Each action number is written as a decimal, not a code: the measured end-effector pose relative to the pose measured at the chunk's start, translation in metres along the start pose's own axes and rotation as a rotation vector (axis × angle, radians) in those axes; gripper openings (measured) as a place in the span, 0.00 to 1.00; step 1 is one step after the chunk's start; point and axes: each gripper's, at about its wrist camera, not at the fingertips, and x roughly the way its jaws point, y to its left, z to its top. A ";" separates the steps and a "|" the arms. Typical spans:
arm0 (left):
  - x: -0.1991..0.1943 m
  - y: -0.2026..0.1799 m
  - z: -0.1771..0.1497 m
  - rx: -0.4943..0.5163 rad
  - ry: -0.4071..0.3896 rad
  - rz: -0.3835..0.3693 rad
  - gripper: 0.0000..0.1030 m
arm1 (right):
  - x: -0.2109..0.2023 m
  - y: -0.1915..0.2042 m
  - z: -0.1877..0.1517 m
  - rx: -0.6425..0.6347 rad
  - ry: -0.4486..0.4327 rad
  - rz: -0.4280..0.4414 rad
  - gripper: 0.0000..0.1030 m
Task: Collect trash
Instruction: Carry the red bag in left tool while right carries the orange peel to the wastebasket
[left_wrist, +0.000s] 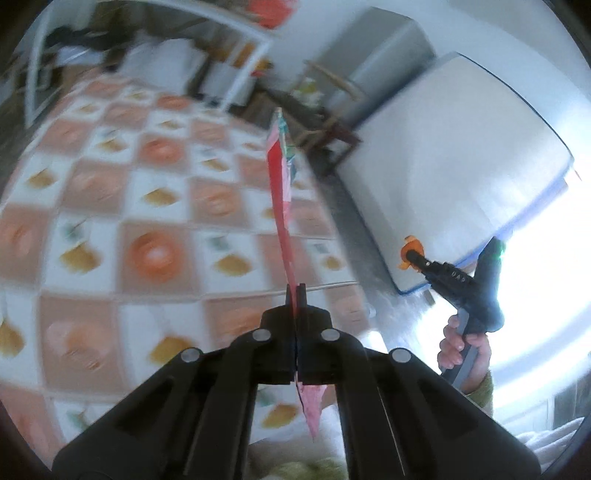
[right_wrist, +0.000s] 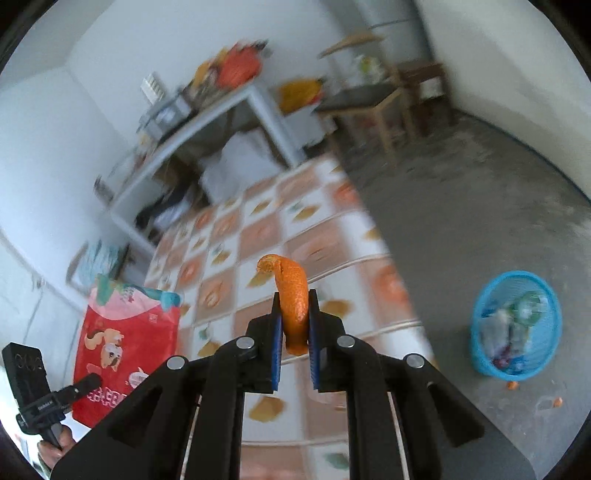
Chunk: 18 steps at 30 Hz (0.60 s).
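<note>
Two pieces of rubbish up off the fruit-patterned orange-and-white chequered tablecloth (right_wrist: 258, 236) at once, one per hand-held tool. Left gripper (left_wrist: 296, 291) clamped fully together on a flat red printed snack wrapper (left_wrist: 282, 177), seen edge-on from its own camera and broadside, cartoon dog and all, from the other (right_wrist: 127, 343); thin, light, floppy film, likely slick, pinched near its lower end with most of its length standing free beyond the fingertips and a small tail hanging behind. Best gripped deep and flat as here, since a corner hold would probably let it slide out. Right gripper (right_wrist: 294, 314) narrowed onto a curled strip of orange citrus peel (right_wrist: 293, 295), blue pads (right_wrist: 277, 339) pressing its sides; soft, light, slightly springy, apt to bruise rather than break, and held around its middle. Round blue mesh wastebasket (right_wrist: 515, 325), already part full, down on the grey concrete floor (right_wrist: 461, 221) well apart from the table, a few orange scraps beside it. Both loads seemingly ready for carrying over.
</note>
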 end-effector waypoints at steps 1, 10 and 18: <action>0.007 -0.015 0.006 0.029 0.010 -0.020 0.00 | -0.017 -0.016 0.001 0.025 -0.034 -0.022 0.12; 0.138 -0.162 0.033 0.274 0.236 -0.165 0.00 | -0.104 -0.172 -0.036 0.300 -0.158 -0.228 0.12; 0.317 -0.232 0.002 0.316 0.542 -0.106 0.00 | -0.078 -0.298 -0.098 0.583 -0.064 -0.298 0.12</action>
